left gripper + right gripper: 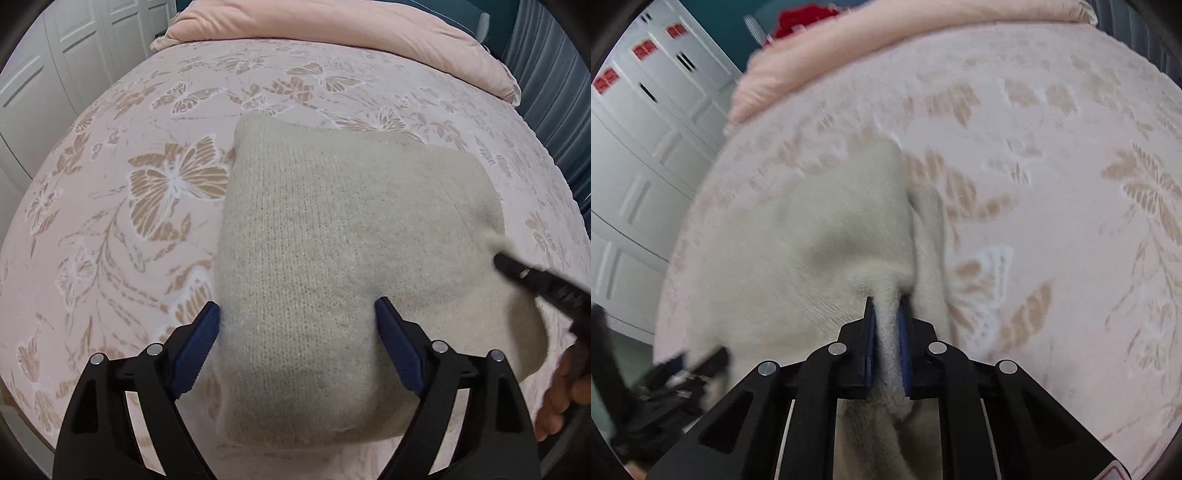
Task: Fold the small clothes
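A cream knitted garment lies folded on the pink butterfly bedspread. My left gripper is open, its blue pads either side of the garment's near left part, just above it. My right gripper is shut on a pinched edge of the garment and lifts it slightly; it also shows in the left wrist view at the garment's right edge. The right wrist view is blurred by motion.
A pink pillow lies along the head of the bed. White cupboard doors stand left of the bed. A dark curtain hangs at the right. The left gripper shows blurred at lower left in the right wrist view.
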`<state>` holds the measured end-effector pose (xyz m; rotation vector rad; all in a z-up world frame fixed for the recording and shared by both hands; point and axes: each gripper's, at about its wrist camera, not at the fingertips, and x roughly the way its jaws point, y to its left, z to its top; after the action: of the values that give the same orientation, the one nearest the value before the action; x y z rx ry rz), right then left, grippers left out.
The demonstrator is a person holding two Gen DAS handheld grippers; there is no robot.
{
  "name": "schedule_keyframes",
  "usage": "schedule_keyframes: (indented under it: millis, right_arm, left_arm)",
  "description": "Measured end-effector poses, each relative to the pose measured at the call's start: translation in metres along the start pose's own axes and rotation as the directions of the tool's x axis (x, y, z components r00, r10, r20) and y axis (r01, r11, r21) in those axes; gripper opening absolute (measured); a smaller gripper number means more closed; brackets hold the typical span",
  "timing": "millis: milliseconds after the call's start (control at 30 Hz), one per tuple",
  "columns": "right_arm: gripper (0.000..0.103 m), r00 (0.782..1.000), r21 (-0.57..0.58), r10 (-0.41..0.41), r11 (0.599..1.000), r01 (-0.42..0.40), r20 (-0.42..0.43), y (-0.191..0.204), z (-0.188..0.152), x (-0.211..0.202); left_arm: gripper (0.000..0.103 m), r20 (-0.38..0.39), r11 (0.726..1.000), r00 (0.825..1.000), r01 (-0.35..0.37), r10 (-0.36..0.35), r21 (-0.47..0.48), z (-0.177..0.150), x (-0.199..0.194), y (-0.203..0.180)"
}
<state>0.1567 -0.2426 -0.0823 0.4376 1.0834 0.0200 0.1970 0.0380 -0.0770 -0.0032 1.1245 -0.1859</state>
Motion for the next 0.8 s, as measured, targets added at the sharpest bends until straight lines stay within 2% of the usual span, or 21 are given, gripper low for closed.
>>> schedule_keyframes:
  millis: [67, 100, 133, 200, 267, 333, 367, 533, 633, 700, 800]
  right_arm:
    - [0.011, 0.999, 0.042, 0.018, 0.999, -0.02, 0.04, 0.002, 0.002, -0.024]
    - [0.014, 0.996, 0.056, 0.018, 0.998, -0.023, 0.083, 0.005, 0.001, -0.042]
    - [0.015, 0.99, 0.04, 0.031, 0.999, -0.037, 0.135, 0.011, -0.002, -0.061]
    - [0.015, 0.983, -0.005, 0.045, 0.999, -0.045, 0.178, 0.022, -0.014, -0.085]
    - [0.015, 0.99, -0.062, 0.008, 0.998, 0.0, 0.138, 0.029, -0.032, -0.078]
    - [0.015, 0.993, -0.114, -0.109, 0.987, 0.113, 0.038, 0.028, -0.049, -0.042]
    - [0.016, 0.989, -0.132, -0.148, 0.98, 0.15, 0.022, 0.024, -0.056, -0.032]
    - [0.023, 0.993, -0.068, -0.063, 0.995, 0.07, 0.104, 0.033, -0.069, -0.083]
    - [0.026, 0.98, -0.11, -0.127, 0.983, 0.144, 0.15, 0.043, -0.087, -0.101]
    - [0.045, 0.97, -0.104, -0.168, 0.977, 0.188, 0.177, 0.045, -0.1, -0.11]
    - [0.057, 0.962, -0.053, -0.183, 0.979, 0.197, 0.204, 0.043, -0.118, -0.123]
  left_arm:
    - [0.086, -0.017, 1.0, 1.0, 0.013, -0.013, -0.022, -0.003, 0.005, 0.001]
    - [0.087, -0.01, 1.0, 1.0, 0.013, -0.013, -0.018, -0.004, 0.004, 0.002]
    - [0.087, -0.007, 1.0, 1.0, 0.014, -0.014, -0.012, -0.004, 0.003, 0.001]
    - [0.086, 0.001, 1.0, 1.0, 0.019, -0.019, -0.014, -0.003, -0.003, 0.002]
    - [0.086, 0.012, 0.999, 1.0, 0.023, -0.023, -0.023, -0.004, -0.011, 0.002]
    - [0.085, 0.019, 1.0, 1.0, 0.013, -0.012, -0.015, -0.008, -0.017, -0.001]
    - [0.085, 0.02, 1.0, 1.0, 0.006, -0.006, -0.009, -0.011, -0.019, -0.003]
    - [0.085, 0.03, 1.0, 1.0, -0.005, 0.005, 0.001, -0.029, -0.04, -0.005]
    - [0.085, 0.053, 1.0, 0.999, -0.011, 0.01, 0.0, -0.042, -0.056, -0.004]
    - [0.086, 0.064, 1.0, 0.998, -0.015, 0.014, 0.008, -0.052, -0.066, -0.006]
    - [0.089, 0.097, 0.999, 0.995, -0.03, 0.027, 0.034, -0.068, -0.082, -0.012]
